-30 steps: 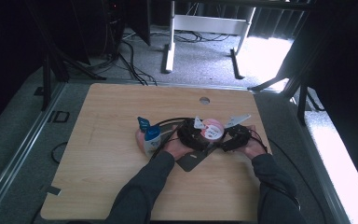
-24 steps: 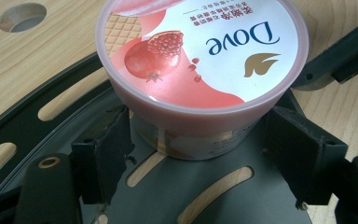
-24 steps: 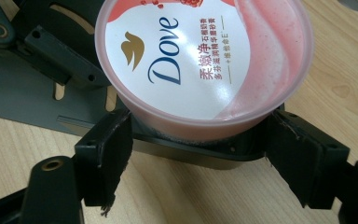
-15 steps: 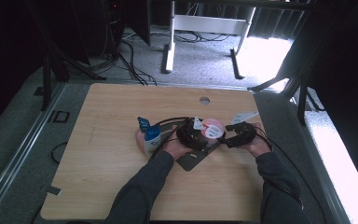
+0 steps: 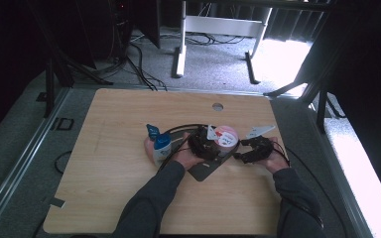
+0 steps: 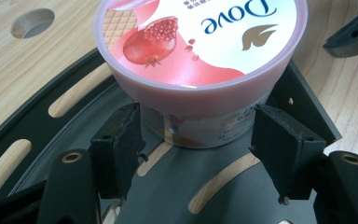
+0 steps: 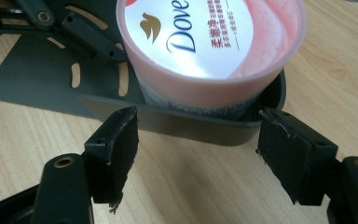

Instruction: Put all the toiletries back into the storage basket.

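Left gripper (image 6: 196, 140) just closing in — jaws astride pink Dove tub (image 6: 200, 51) on dark tray (image 6: 51, 135), not pressing. Right gripper (image 7: 198, 140) agape before tub, empty.

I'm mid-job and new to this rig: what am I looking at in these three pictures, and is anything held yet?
A person works with a hand-held two-jaw claw in each hand. The high view looks down on the wooden table: left claw, right claw, and a blue-capped bottle to the left. The other two pictures come from cameras on the claws. Each looks at a pink Dove tub standing on a dark slotted tray. The left claw's jaws have just been closing around the tub but don't touch it yet. The right claw is open, short of the tray.
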`<state>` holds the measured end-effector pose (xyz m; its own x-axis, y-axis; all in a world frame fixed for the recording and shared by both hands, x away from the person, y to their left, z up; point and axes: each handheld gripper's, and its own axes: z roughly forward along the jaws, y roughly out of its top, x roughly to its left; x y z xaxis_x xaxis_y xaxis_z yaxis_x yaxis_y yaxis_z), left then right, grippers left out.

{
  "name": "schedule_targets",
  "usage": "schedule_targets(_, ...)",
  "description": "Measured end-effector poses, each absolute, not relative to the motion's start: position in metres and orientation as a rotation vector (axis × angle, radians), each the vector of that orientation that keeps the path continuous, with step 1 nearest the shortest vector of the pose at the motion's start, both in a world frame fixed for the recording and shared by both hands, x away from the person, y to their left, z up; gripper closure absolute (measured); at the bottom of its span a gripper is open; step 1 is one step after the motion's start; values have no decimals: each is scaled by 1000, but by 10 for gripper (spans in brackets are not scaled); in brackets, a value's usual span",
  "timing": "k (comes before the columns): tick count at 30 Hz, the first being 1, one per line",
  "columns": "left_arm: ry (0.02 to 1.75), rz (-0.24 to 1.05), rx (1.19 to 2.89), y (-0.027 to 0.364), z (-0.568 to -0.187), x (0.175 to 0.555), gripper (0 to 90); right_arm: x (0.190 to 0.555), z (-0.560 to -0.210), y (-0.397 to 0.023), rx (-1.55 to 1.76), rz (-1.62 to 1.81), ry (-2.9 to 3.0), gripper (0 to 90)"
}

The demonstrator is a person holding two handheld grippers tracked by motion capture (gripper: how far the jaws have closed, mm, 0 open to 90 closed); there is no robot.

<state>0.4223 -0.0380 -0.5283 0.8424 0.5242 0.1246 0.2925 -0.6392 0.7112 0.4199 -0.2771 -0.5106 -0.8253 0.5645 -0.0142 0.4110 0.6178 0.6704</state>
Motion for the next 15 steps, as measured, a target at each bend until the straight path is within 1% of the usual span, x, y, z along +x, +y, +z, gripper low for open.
schedule_targets(4, 599, 370, 2255, -31, -526, 423, 383, 408, -514, -283, 824, 1042, 2589, 284)
schedule_targets(11, 616, 396, 2233, -28, -521, 412, 412, 387, -531, -291, 884, 1049, 2565, 295)
schedule_targets(15, 634, 381, 2211, -25, -517, 403, 420, 375, -535, -295, 913, 1061, 2546, 306)
